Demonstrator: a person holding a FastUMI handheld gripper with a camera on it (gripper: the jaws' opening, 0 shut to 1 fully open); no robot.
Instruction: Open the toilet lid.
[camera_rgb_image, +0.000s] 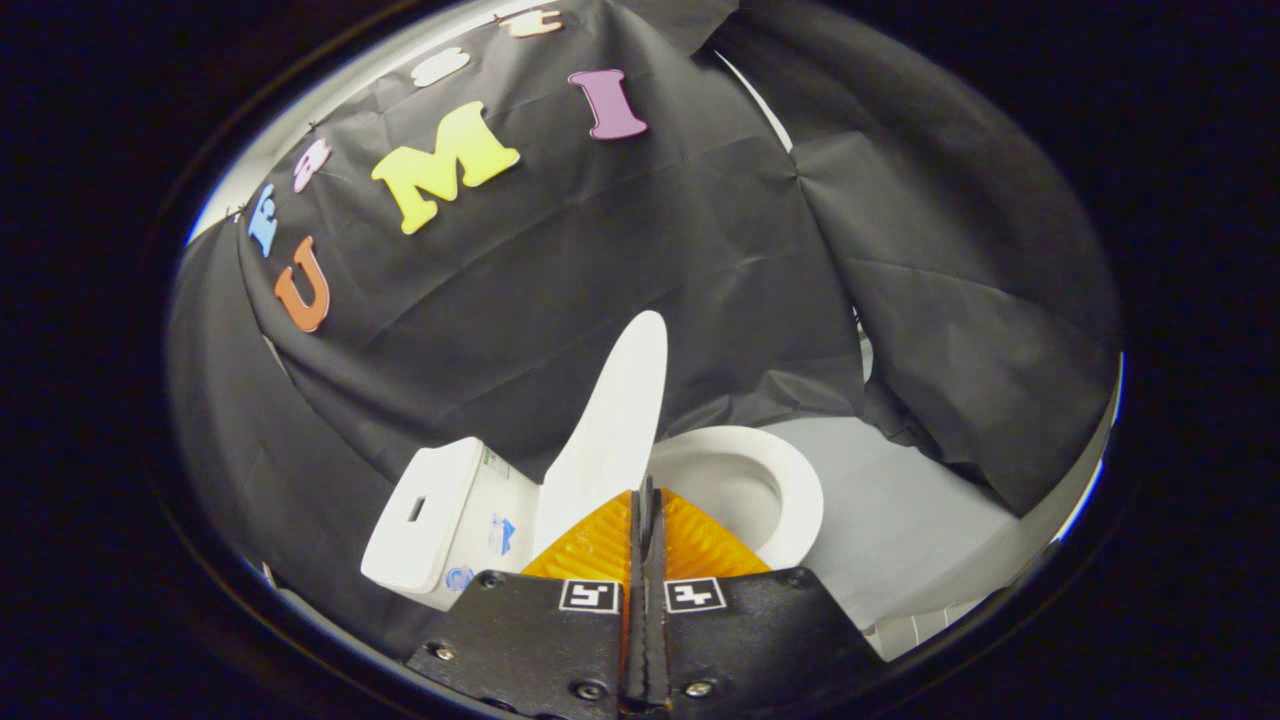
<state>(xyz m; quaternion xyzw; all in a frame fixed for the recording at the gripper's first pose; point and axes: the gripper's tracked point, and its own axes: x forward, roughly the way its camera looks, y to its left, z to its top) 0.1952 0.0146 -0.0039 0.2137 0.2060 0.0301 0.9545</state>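
Closest to me, my gripper (646, 492) has its two fingers pressed flat together along their whole length, with nothing pinched between them. Their tips end right at the lower edge of the toilet lid, though I cannot tell whether they touch it.

Behind everything hangs the booth's black cloth wall (620, 260), draped in folds and reaching down to the floor on both sides of the toilet. Pale grey floor (900, 500) shows beyond my fingers to the right, running under the cloth's hem.

Just ahead of my fingers stands the white toilet. Its lid (620, 420) is raised, standing nearly upright and leaning back towards the tank, its narrow edge turned to me so it reads as a tall white blade against the cloth. Beside the lid, on the right, the bowl (790, 500) lies open, its seat ring a broad white oval around the hollow. On the other side of the lid sits the tank (425, 510), a rounded white block with a small dark slot in its top and small blue marks on its side.
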